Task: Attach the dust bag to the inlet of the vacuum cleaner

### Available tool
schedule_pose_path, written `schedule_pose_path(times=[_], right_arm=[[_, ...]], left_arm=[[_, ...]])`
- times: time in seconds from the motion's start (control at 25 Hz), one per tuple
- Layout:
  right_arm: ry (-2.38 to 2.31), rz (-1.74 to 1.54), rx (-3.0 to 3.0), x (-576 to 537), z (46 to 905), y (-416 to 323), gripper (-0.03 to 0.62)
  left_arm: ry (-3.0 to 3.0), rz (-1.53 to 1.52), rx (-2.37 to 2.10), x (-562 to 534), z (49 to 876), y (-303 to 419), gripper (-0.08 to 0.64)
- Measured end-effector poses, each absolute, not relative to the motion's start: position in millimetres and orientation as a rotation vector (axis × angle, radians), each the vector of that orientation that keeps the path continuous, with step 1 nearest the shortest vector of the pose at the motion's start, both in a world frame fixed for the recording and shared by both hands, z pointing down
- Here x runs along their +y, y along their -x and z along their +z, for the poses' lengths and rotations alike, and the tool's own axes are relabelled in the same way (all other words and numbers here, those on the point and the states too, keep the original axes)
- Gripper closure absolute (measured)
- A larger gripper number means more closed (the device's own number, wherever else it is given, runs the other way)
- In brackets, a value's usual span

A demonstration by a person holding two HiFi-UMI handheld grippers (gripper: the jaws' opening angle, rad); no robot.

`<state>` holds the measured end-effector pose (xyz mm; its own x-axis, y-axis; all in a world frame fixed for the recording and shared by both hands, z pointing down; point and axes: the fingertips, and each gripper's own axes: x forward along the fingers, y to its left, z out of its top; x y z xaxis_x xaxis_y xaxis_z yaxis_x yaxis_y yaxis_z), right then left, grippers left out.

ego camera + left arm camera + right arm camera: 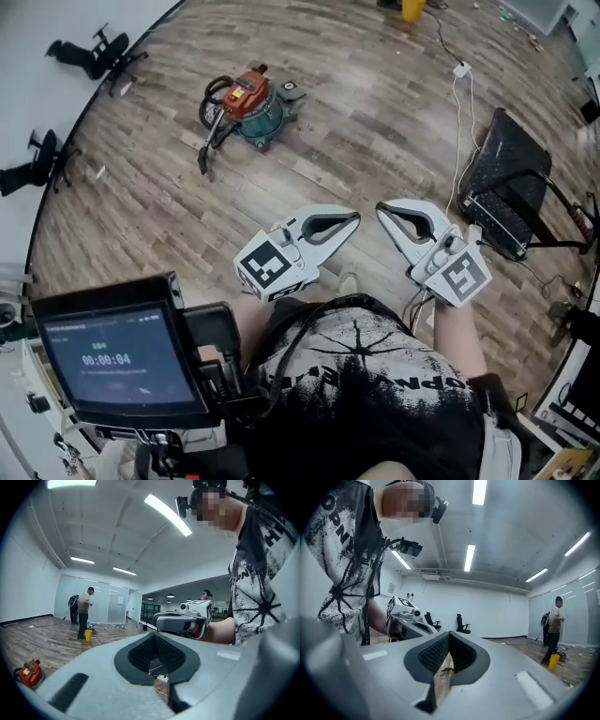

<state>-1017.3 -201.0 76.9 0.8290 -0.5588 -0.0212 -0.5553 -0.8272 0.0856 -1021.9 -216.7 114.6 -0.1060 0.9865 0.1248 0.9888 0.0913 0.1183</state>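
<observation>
Progress: nothing of the task is judged done. No dust bag is seen in any view, and nothing is carried.

Left gripper: jaws are closed together, with nothing between them; only floor shows through the gap behind the tips. Right gripper: jaws likewise closed, empty. Both are held close in front of the person's chest, pointing roughly level, tips near each other but apart.

Vacuum cleaner: it is stood on the wooden floor at about 11 o'clock from the grippers, well apart from them. A red top on a teal drum is noted, with a black hose coiled at its 9 o'clock side. In the left gripper view it shows only as a small red shape at 8 o'clock, near the frame edge.

Left to do, as judged: the dust bag is to be found and picked up, the vacuum cleaner reached, its inlet exposed, and the bag fitted on it.

Hidden or unclear:
- The inlet cannot be made out; the machine is too small in the frame.
- Whether the drum is open or closed cannot be told.
- A black folded frame at 2 o'clock is not identified further.
- A white cable at 1 o'clock is cut off at the top edge.
- A monitor at 8 o'clock covers the floor beneath it.
</observation>
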Motion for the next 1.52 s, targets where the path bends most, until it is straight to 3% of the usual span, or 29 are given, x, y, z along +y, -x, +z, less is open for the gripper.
schedule_pose_path(times=[0.36, 0.8, 1.52], right_arm=[[-3.015, -0.057, -0.844, -137.6, 102.5, 1017.1, 0.588], [-2.983, 0.001, -0.806, -126.2, 123.8, 960.2, 0.588], [-2.959, 0.112, -0.735, -142.3, 107.9, 716.5, 0.588]], left_arm=[[2.054, -0.282, -2.316, -159.9, 121.6, 1006.8, 0.557], [2.058, -0.317, -2.369, -149.2, 149.8, 946.1, 0.557], [2.019, -0.325, -2.48, -158.6, 143.9, 694.8, 0.557]])
